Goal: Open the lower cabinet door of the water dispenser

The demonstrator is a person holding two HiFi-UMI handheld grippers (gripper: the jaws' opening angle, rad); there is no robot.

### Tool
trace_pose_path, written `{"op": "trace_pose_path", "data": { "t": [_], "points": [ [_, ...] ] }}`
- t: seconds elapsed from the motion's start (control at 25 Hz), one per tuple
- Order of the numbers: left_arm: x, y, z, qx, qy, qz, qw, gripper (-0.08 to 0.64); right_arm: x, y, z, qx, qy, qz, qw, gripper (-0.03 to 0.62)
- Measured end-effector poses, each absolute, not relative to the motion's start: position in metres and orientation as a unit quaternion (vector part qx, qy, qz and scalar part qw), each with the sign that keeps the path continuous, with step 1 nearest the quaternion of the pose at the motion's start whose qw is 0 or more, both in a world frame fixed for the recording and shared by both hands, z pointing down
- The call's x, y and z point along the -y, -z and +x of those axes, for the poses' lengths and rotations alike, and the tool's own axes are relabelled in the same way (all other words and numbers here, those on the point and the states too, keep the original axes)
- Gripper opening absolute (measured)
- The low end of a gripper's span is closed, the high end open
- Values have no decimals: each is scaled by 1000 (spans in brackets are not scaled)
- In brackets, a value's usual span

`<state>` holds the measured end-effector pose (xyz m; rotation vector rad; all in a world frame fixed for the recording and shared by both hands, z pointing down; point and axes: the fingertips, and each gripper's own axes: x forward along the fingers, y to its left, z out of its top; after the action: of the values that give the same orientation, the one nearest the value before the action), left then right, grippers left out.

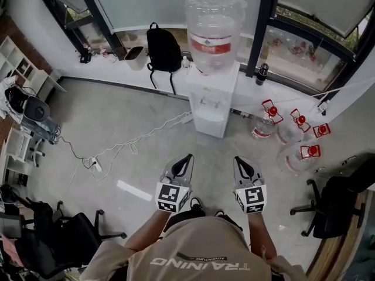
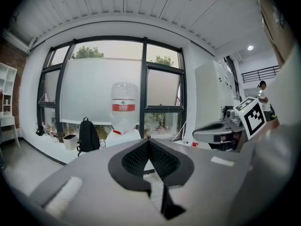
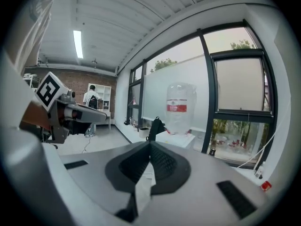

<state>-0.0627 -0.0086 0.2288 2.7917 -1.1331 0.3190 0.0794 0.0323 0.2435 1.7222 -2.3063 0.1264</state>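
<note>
- The white water dispenser (image 1: 212, 101), with a clear plastic bottle (image 1: 214, 31) on top, stands on the grey floor (image 1: 129, 116) by the window.
- Its lower cabinet door (image 1: 208, 123) is steeply foreshortened and hard to make out.
- In both gripper views, the tongs' own bodies hide the door.
- The left tongs (image 1: 188, 157) and right tongs (image 1: 239, 160), both clenched on nothing, point towards the dispenser, well apart from it.

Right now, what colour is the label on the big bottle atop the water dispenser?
Red; the label on the bottle shows best in the head view.
</note>
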Motion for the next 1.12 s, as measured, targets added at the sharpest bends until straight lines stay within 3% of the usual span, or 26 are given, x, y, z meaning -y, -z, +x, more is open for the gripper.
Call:
{"op": "trace_pose_path", "data": {
  "t": [0.32, 0.52, 1.12],
  "points": [
    [59, -225, -85, 338, -99, 935, 46, 8, 18, -221, 69, 766, -47, 635, 86, 11],
    [78, -232, -80, 326, -100, 938, 58, 8, 35, -217, 82, 752, -39, 651, 95, 11],
    [151, -227, -19, 357, -110, 926, 51, 8, 114, -234, 142, 774, -50, 625, 90, 11]
  ]
}}
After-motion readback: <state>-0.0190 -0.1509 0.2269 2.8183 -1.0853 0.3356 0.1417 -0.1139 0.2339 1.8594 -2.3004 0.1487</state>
